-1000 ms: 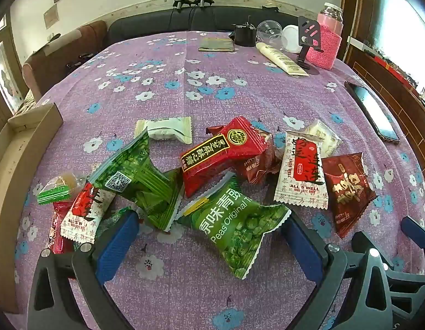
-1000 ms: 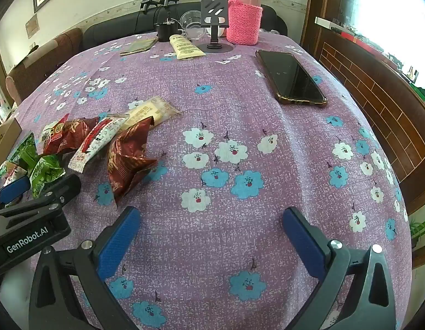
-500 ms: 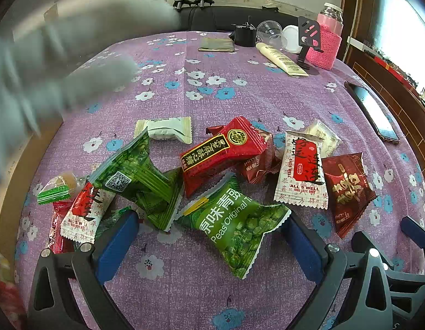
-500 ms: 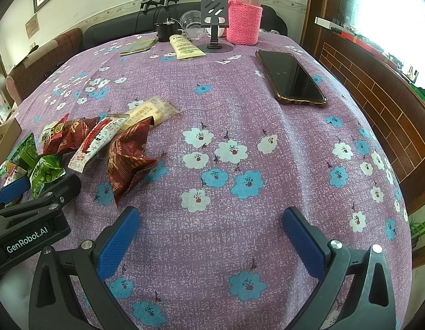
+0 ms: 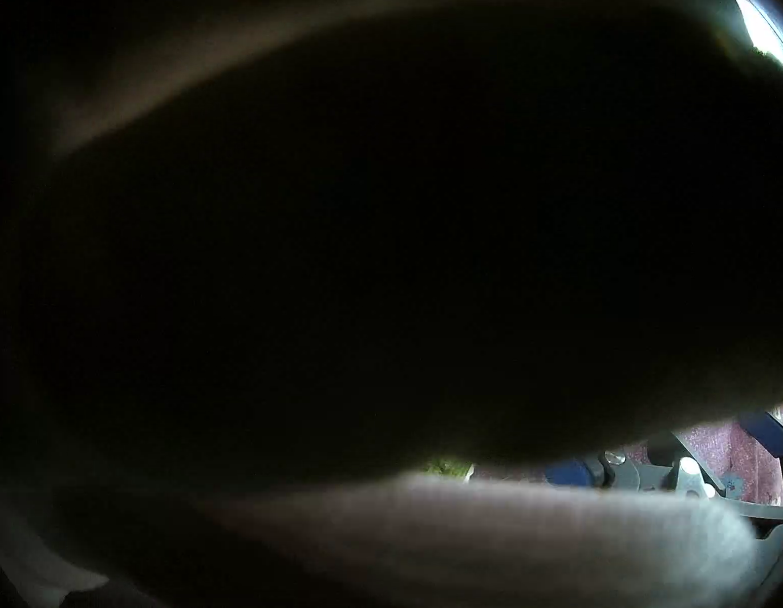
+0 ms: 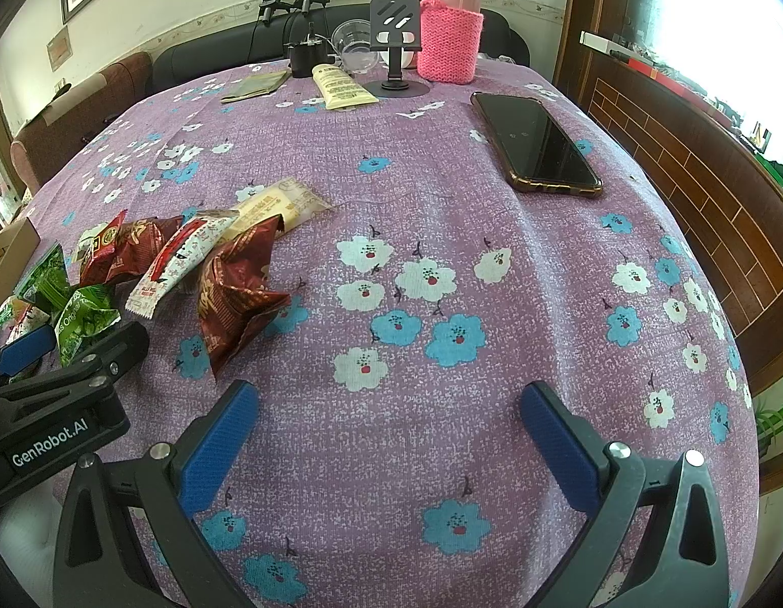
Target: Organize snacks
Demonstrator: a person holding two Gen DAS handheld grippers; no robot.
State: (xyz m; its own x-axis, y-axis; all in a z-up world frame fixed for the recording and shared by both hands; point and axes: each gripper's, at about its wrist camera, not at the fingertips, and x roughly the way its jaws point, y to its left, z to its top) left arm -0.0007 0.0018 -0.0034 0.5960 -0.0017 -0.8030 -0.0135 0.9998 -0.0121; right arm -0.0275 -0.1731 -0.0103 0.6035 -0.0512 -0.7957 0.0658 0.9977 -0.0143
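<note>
A dark blurred shape covers nearly the whole left wrist view; only a sliver of a green snack pack [image 5: 449, 467] and one blue finger pad [image 5: 569, 471] show at the bottom. In the right wrist view a pile of snack packs lies at the left: a dark red pack [image 6: 239, 299], a white and red pack [image 6: 181, 258], a yellow pack [image 6: 280, 205], green pea packs [image 6: 82, 316]. My right gripper [image 6: 386, 435] is open and empty over bare cloth. My left gripper [image 6: 47, 380] rests beside the green packs, its blue pad [image 6: 24, 349] showing.
A purple flowered tablecloth [image 6: 442, 263] covers the table. A phone [image 6: 536, 144] lies at the right. At the far edge stand a pink flask [image 6: 452, 25], a phone stand [image 6: 394, 45], a cream tube [image 6: 341, 86] and a clear cup [image 6: 353, 43]. A cardboard box [image 6: 9, 253] sits at the left.
A blurred shape that swept in from the left half a second ago now blocks almost the whole left wrist camera. The right wrist view has not changed.
</note>
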